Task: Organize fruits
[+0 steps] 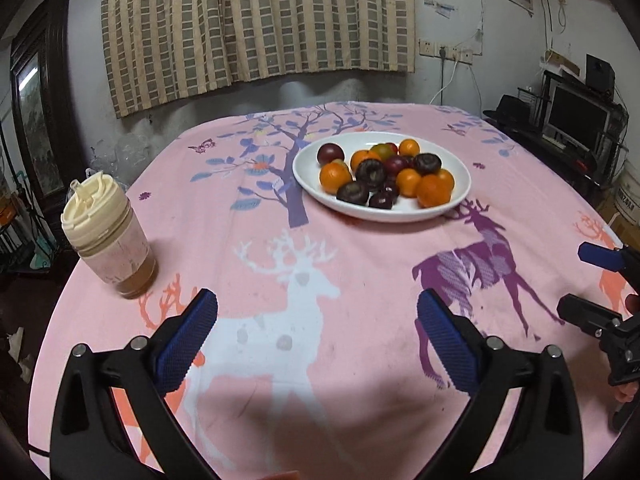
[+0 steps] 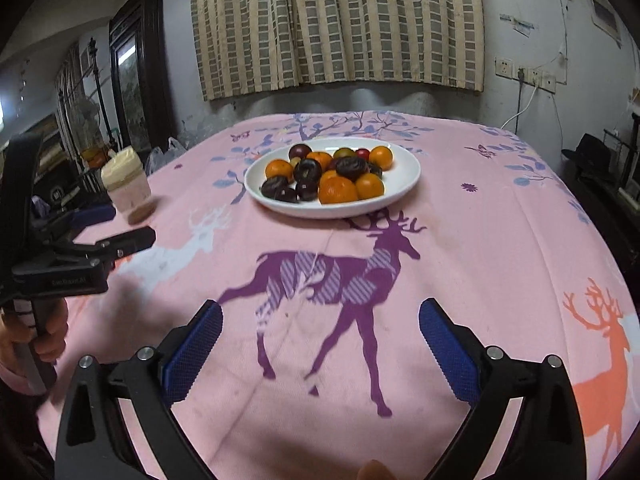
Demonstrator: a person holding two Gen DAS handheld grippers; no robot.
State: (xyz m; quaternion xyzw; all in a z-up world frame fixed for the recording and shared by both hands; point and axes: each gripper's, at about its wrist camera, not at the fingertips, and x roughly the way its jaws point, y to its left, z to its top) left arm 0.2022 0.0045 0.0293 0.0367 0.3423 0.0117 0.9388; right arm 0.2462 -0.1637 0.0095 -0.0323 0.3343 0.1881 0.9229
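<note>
Two wrist views of a bench covered by a pink cloth printed with deer and trees (image 1: 360, 264). A shallow white oval ceramic plate (image 1: 460, 182) stands on the far half of the bench, its long axis running left to right across both views. On it lie small round orange citrus fruits (image 1: 335, 178) and dark purple plums (image 1: 371, 173), the two kinds mixed and touching in one heap; no fruit shows on the cloth. This arrangement fits either fruit gathered onto the plate or a mixed heap awaiting sorting, and the views do not settle which. The left gripper (image 1: 317, 338) has its blue-padded fingers (image 1: 188, 342) spread wide with nothing between them, over the white deer print; the plate lies ahead of it and somewhat to its right. The right gripper (image 2: 321, 340) likewise has its fingers (image 2: 450, 350) spread and empty, over the purple deer print; the plate lies almost straight ahead of it, slightly left. Judged by these bearings, the right gripper has the more direct line to the fruit, and both stand well apart from the plate. A clear plastic jar with a cream lid (image 1: 108, 240), holding a brown layer at its base, stands near the left edge, clear of either line of approach.
</note>
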